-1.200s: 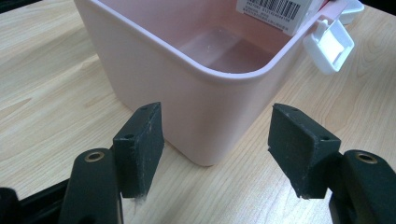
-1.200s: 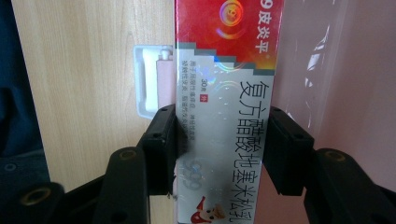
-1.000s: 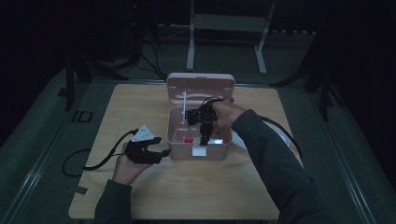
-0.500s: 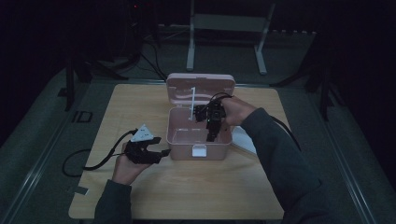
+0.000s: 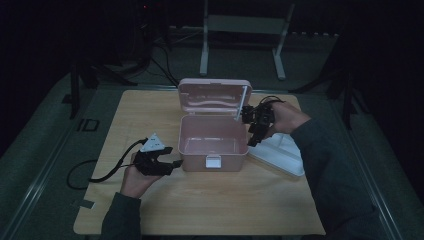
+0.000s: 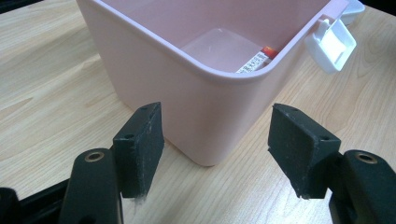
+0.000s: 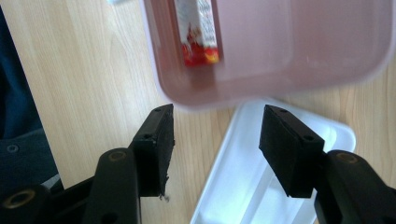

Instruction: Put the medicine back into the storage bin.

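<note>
Your right hand-held gripper (image 7: 215,144) gapes empty over the pink box (image 7: 280,70) (carton (image 7: 197,32) inside); left hand-held gripper (image 6: 219,149) open, empty, facing its corner.

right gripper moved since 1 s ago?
Yes. The right gripper was over the pink box near its front latch; now it sits beyond the box's right rim, above the white tray.

Room's v dark, light falls mostly on the wooden table (image 5: 210,210). Grey floor (image 5: 50,150) around it w/ black cables near the back. White metal stand (image 5: 240,30) behind, dark stand legs (image 5: 75,85) at the left. Walls lost in black.
</note>
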The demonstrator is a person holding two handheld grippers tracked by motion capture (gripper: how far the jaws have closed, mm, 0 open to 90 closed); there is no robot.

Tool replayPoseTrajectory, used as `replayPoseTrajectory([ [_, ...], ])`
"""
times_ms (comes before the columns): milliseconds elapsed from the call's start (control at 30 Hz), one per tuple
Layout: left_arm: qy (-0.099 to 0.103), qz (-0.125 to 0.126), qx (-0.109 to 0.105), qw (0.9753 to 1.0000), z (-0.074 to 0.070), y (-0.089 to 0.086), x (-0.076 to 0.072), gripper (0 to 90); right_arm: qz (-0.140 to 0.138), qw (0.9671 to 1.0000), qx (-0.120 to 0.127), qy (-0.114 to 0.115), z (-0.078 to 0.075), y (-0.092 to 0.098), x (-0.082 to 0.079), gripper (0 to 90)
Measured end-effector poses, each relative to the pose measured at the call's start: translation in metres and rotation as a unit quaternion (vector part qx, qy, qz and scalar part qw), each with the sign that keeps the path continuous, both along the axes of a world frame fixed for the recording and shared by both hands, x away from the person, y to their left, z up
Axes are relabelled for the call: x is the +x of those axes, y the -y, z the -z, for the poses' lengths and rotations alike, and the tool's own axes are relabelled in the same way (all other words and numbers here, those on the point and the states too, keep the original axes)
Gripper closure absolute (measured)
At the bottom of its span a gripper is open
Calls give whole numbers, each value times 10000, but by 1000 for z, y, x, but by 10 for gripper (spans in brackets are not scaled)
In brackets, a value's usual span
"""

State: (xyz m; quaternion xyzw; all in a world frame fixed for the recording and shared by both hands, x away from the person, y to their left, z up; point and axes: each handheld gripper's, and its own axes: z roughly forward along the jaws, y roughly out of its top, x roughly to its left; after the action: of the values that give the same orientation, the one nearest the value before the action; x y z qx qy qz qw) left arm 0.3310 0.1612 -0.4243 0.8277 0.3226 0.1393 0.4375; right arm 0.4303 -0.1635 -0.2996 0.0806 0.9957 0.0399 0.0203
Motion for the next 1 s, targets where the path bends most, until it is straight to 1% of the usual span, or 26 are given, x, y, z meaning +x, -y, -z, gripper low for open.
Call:
replayPoseTrajectory([
  [100,8,-5,13,10000,0,0,0,355,157,9999,33,27,-1,17,2,449],
  [167,31,-2,24,10000,0,0,0,355,243,9997,21,60,1,27,3,466],
  [333,31,-12,23,10000,0,0,0,355,518,9986,-32,107,11,52,7,476],
  [433,28,-3,22,10000,0,0,0,355,804,9963,-221,231,19,67,10,480],
  [467,27,2,25,10000,0,0,0,356,917,9952,-232,264,22,72,12,484],
  [567,23,3,26,10000,0,0,0,357,1079,9939,-150,151,32,85,17,488],
  [633,33,-1,32,10000,0,0,0,358,1182,9927,-169,162,39,93,20,511],
  [667,35,-2,49,10000,0,0,0,362,1211,9922,-212,216,43,96,21,519],
  [700,38,-6,55,10000,1,0,0,370,1242,9917,-243,221,47,100,23,523],
  [833,45,-5,47,10000,0,0,0,370,1333,9907,-215,142,62,111,29,533],
  [1000,48,-17,42,10000,0,0,0,370,1460,9888,-287,75,79,120,35,544],
])
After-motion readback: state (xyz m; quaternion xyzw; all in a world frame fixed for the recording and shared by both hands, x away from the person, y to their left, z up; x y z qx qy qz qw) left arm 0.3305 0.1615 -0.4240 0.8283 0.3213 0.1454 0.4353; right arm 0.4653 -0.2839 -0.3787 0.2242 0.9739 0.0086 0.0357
